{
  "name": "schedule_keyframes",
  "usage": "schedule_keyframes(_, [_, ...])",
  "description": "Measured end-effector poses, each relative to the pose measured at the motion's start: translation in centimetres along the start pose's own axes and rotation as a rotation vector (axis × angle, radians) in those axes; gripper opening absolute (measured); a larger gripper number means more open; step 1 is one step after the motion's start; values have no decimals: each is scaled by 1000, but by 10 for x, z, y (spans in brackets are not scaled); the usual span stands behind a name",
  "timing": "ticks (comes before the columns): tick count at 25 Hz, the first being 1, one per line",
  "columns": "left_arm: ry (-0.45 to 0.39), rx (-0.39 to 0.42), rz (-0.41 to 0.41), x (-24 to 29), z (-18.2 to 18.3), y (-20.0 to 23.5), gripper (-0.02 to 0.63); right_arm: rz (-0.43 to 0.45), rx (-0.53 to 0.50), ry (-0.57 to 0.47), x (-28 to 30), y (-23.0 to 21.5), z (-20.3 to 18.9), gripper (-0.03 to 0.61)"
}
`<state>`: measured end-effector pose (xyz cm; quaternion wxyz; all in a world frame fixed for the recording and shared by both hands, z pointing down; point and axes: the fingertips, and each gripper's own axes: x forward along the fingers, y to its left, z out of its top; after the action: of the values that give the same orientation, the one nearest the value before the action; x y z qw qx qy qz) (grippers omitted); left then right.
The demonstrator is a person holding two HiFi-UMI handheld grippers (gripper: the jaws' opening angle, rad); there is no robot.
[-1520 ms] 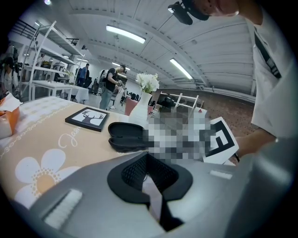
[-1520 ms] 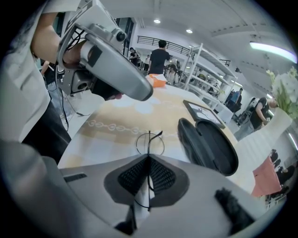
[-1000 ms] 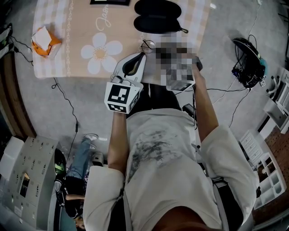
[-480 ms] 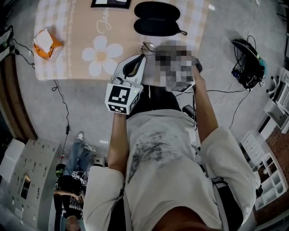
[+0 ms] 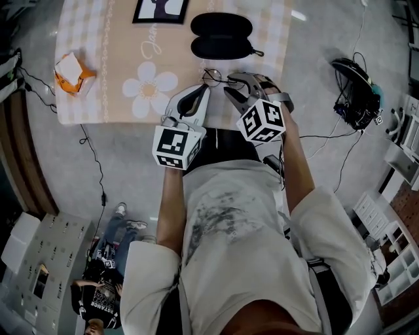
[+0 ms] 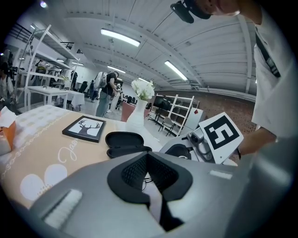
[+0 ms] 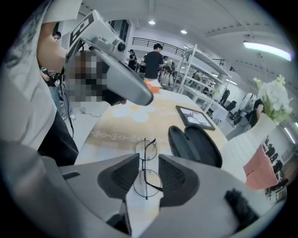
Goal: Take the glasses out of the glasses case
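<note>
The thin-wire round glasses (image 5: 213, 76) (image 7: 146, 168) lie flat on the beige tablecloth (image 5: 118, 46) near its front edge, just in front of the open black case (image 5: 221, 36) (image 7: 194, 145) (image 6: 125, 143). My right gripper (image 5: 237, 86) (image 7: 149, 160) hovers over the glasses. Its jaws have just been opening and stand apart, with nothing pressed between the pads. The lenses show through the gap, down on the cloth. My left gripper (image 5: 201, 88) (image 6: 147, 155) is beside them on the left, its tips together and empty.
A framed deer picture (image 5: 160, 10) and a white vase (image 6: 136, 118) stand at the back of the table, and an orange-and-white packet (image 5: 73, 70) at its left. Cables and a headset (image 5: 357, 88) lie on the floor to the right. People stand farther off.
The blurred patch that covered the right gripper is gone, and the gripper now shows with its jaws apart over the glasses. The left gripper has stayed put.
</note>
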<state>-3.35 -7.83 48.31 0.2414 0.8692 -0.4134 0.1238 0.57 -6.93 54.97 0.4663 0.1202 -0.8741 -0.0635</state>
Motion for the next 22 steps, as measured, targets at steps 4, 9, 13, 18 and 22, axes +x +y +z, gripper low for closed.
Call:
schedule_keyframes(4, [-25,27,-11,-7,17,-6,8,-59,54,-70,-28,-10,17,130])
schedule_keyframes(9, [-81,58,-33,-21,48,-18,8,-175,140,-183,-76,-29,40,37])
schedule_keyframes(13, [-130,95,-43,-31,76,-24,8,-242,201,-273,-110,-44,56,18])
schedule_keyframes(18, [-165,122,-64,-38,94,-32,8,-266,280,-374,-136,-48,69,18])
schedule_keyframes(22, [-175,128,-66,-44,98,-35,8,-268,333,-431,-149,-48,75,17])
